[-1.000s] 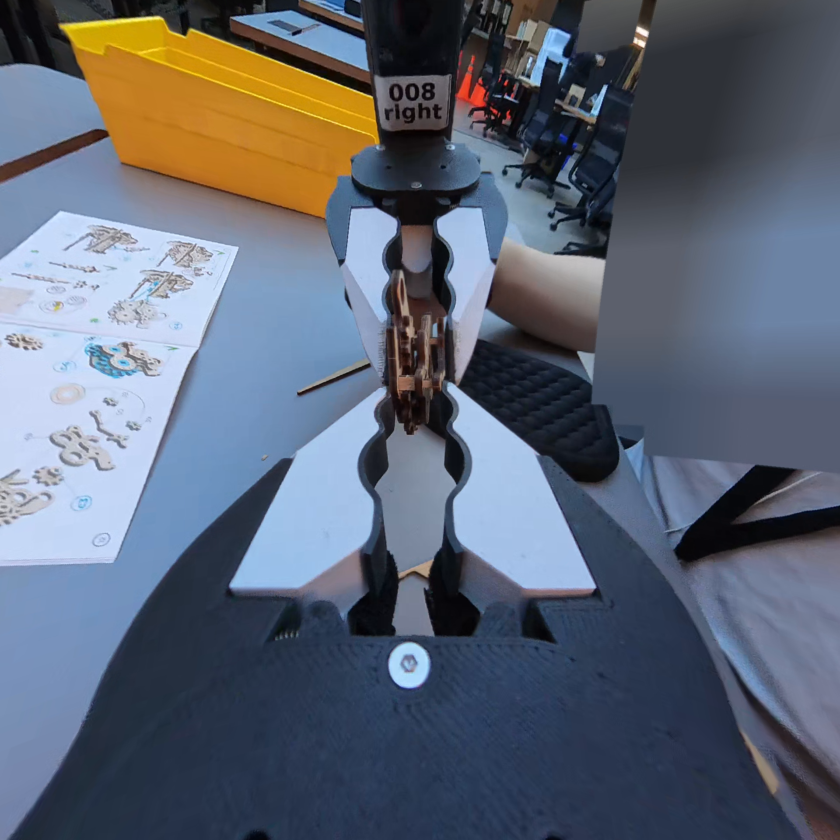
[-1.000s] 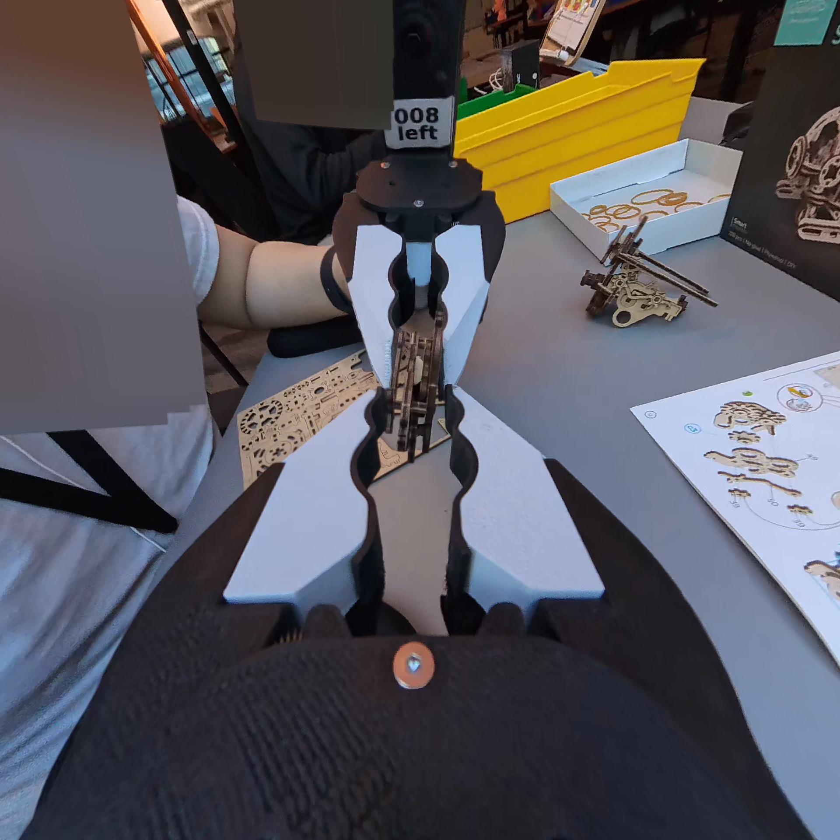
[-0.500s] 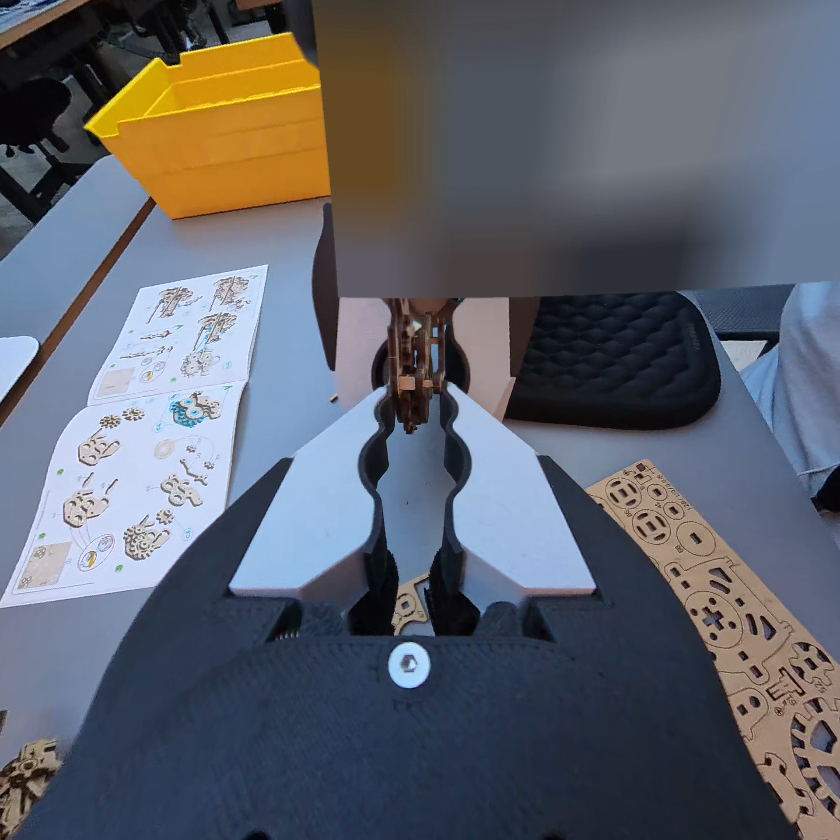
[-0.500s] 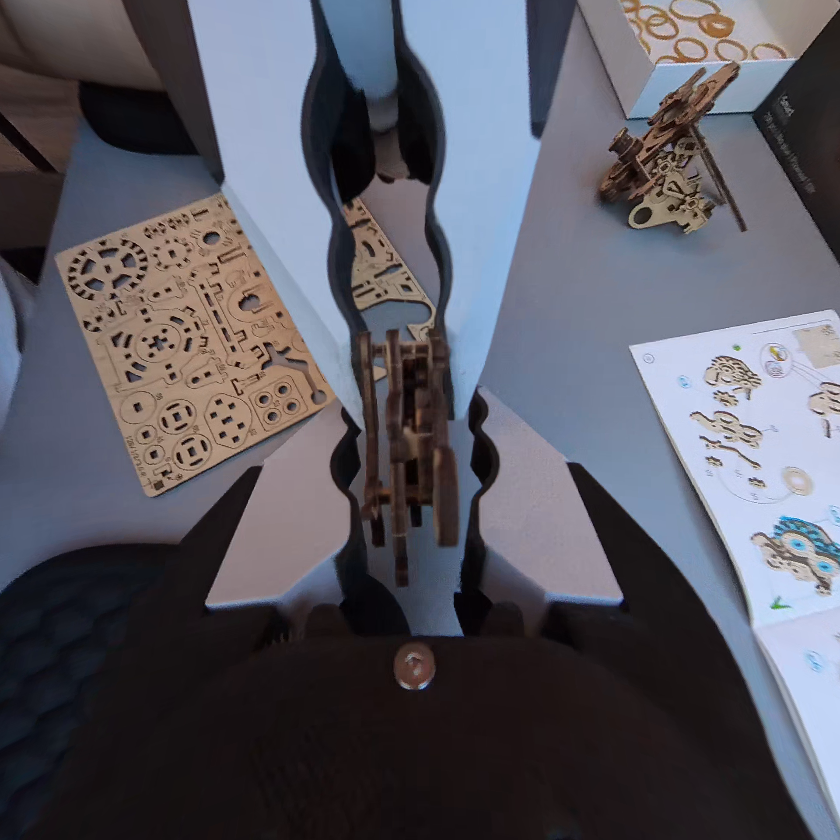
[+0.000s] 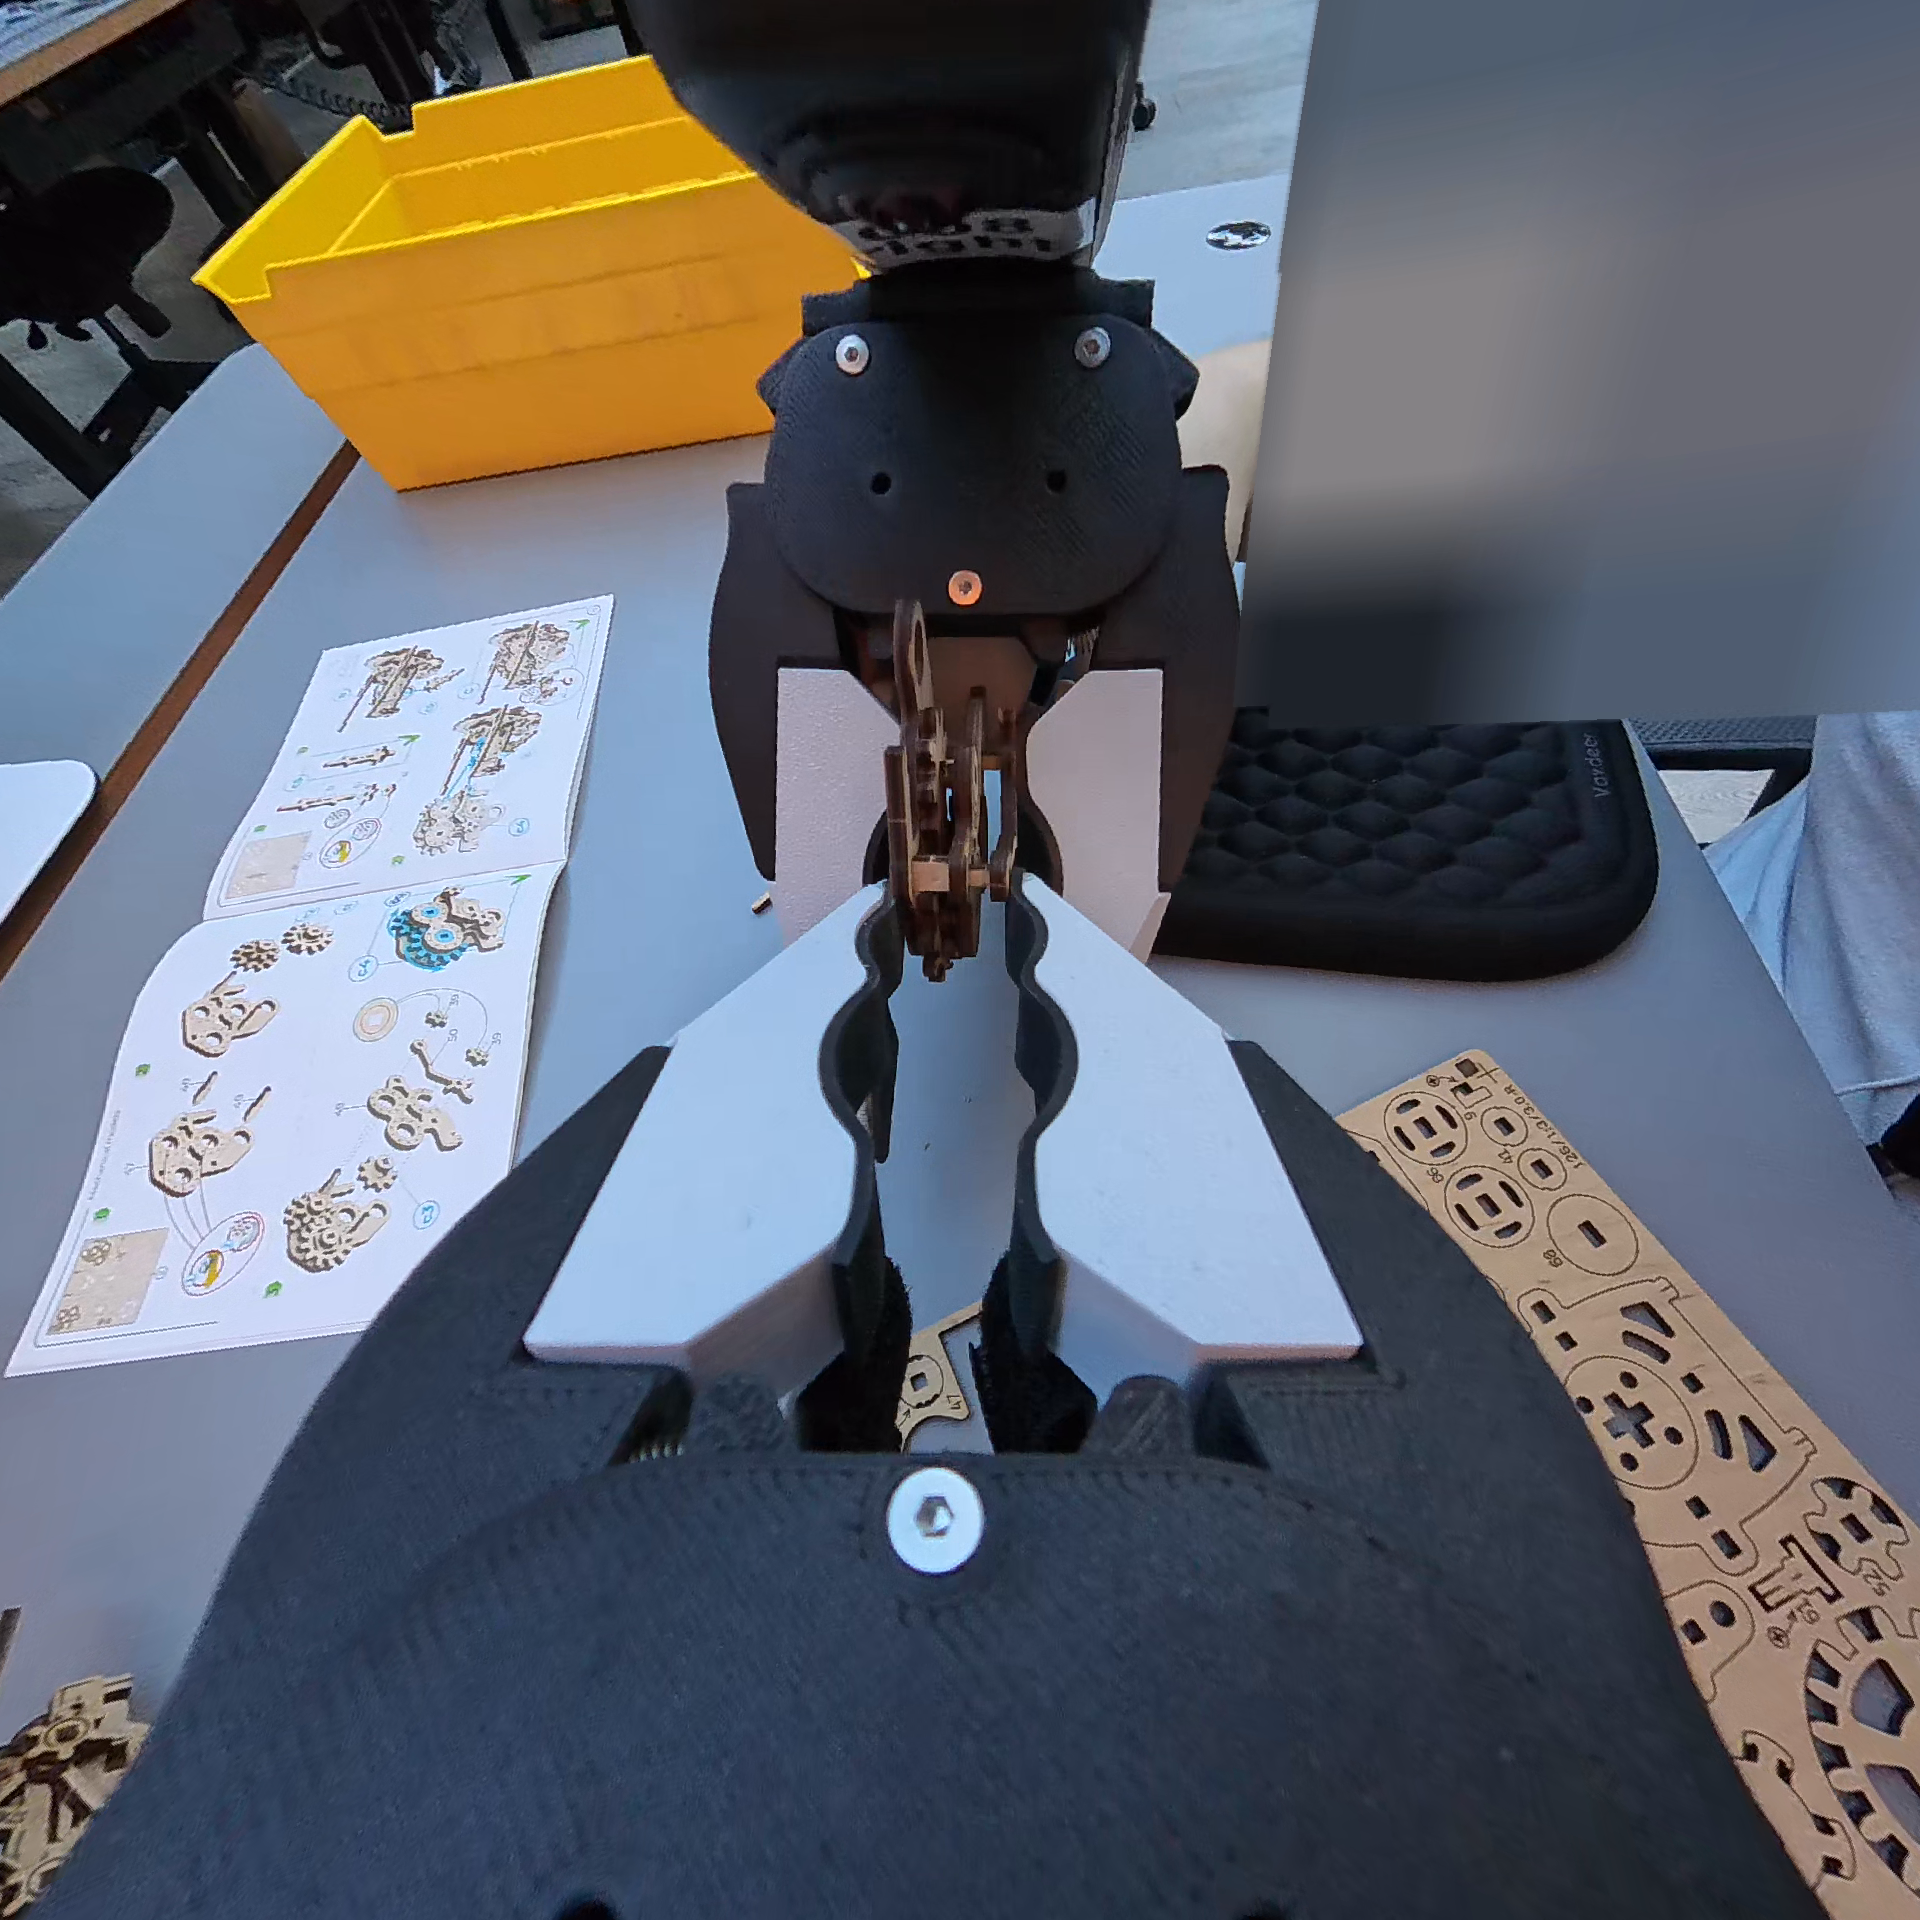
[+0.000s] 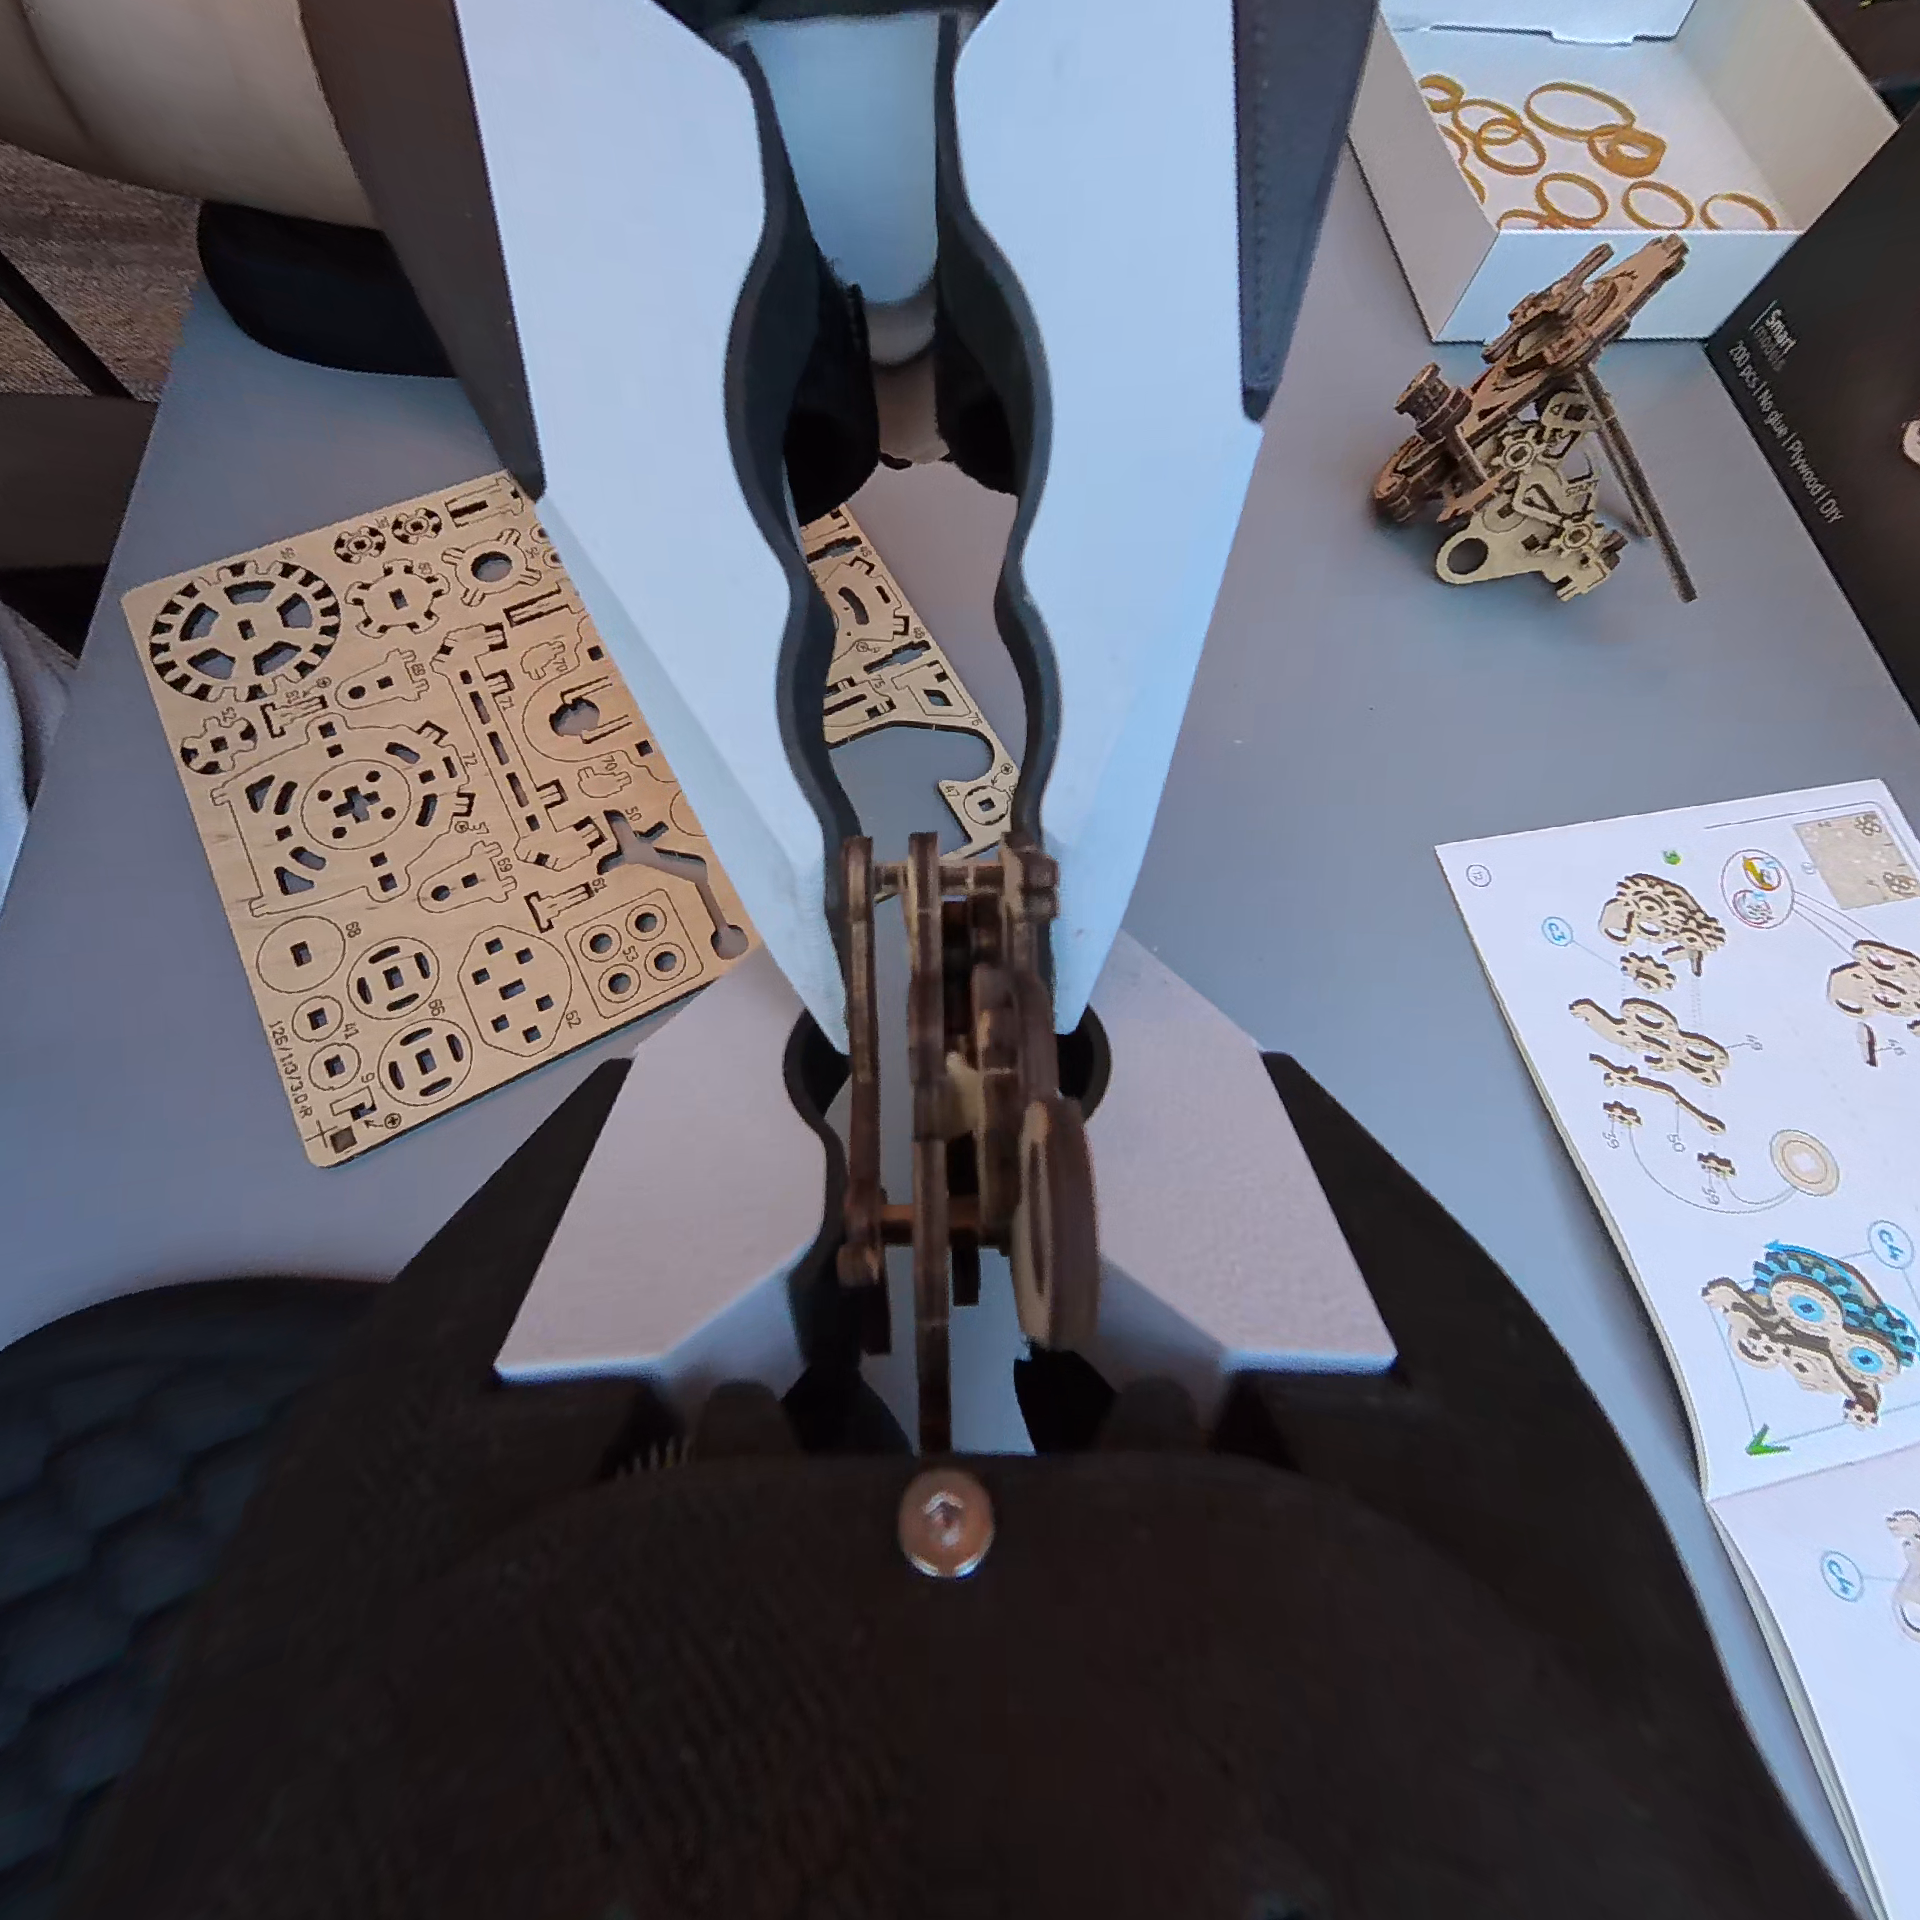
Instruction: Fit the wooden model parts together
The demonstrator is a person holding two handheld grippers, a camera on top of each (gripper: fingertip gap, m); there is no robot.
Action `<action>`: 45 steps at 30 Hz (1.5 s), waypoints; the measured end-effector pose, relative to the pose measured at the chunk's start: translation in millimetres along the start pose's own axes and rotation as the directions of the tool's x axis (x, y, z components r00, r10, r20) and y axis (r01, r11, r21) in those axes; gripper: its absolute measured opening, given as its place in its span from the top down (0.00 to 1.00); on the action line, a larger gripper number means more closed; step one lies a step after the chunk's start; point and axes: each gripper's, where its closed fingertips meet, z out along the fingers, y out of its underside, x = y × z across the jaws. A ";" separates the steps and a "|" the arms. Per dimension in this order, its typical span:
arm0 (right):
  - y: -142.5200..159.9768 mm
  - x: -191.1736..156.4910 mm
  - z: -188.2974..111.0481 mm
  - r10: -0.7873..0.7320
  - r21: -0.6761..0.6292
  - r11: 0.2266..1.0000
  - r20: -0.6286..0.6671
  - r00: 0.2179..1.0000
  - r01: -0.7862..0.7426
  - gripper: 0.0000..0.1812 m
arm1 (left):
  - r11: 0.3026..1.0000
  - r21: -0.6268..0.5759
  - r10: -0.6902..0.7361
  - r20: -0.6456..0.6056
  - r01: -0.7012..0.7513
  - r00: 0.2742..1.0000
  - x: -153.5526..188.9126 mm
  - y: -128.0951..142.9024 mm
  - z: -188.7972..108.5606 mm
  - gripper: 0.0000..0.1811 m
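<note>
I hold the two grippers nose to nose above the grey table (image 5: 665, 520), tips meeting over its middle. The left gripper (image 5: 945, 914) reaches forward and slightly down; its white fingers (image 5: 748, 1122) are drawn in to a narrow gap and pinch the near end of the wooden sub-assembly (image 5: 951, 821) right at their tips. The rest of the gap behind the tips is bare, with the table showing through.

The right gripper (image 6: 945, 1049) comes from the opposite side, tilted steeply down toward the table. The sub-assembly (image 6: 956, 1091) — stacked plywood plates, pins and a small round disc — runs deep between its fingers, one long plate reaching back almost to the screw at the gripper's base. Its fingers sit close on either side of the piece, but I cannot tell whether they press on it or merely flank it.

So the piece hangs in the air between both tools, edge-on, clear of the table. Below lie a laser-cut plywood sheet (image 6: 416, 790) on one side and an open instruction booklet (image 5: 312, 987) on the other. Farther off are a yellow bin (image 5: 520, 301), a black quilted pad (image 5: 1403, 831), a finished wooden mechanism (image 6: 1527, 447) and a white box (image 6: 1507, 281) of rubber bands — none touched by either gripper
</note>
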 end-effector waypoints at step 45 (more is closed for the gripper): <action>-3.1 16.1 -5.4 -0.186 0.054 0.979 -0.143 0.972 0.195 0.69 | 0.976 -0.189 0.122 0.060 -0.109 0.991 -12.1 29.3 -8.8 1.00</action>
